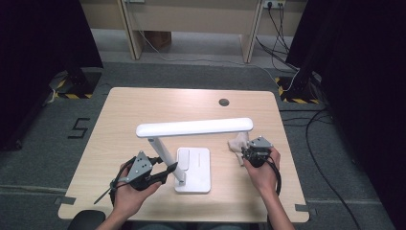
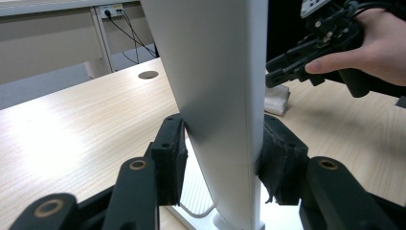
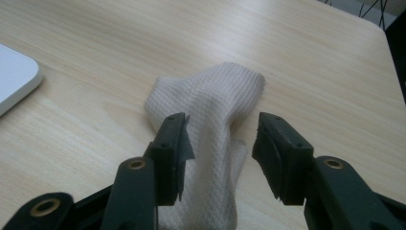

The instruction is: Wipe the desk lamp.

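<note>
Right now the left gripper (image 1: 168,168) has its jaws pressed against both sides of the white lamp's (image 1: 194,127) slanted stem, just above the flat base that sits near the front middle of the table (image 1: 143,103); in the left gripper view the pads touch the stem (image 2: 215,96) on either side, so it looks clamped and steadying the lamp. Meanwhile the right gripper (image 1: 245,152) hovers with its jaws spread apart over a crumpled pale cloth (image 3: 210,124) lying on the wood just right of the base, under the far end of the lamp's long head. Judging by that, the step in hand is picking up the cloth, probably to wipe the lamp. To do it well, the right jaws should come down on either side of the raised ridge of the cloth, as they are lined up now, and close on a thick fold rather than a thin edge, so it doesn't slip out. Keeping the left grip firm but still should stop the lamp from tipping or sliding
</note>
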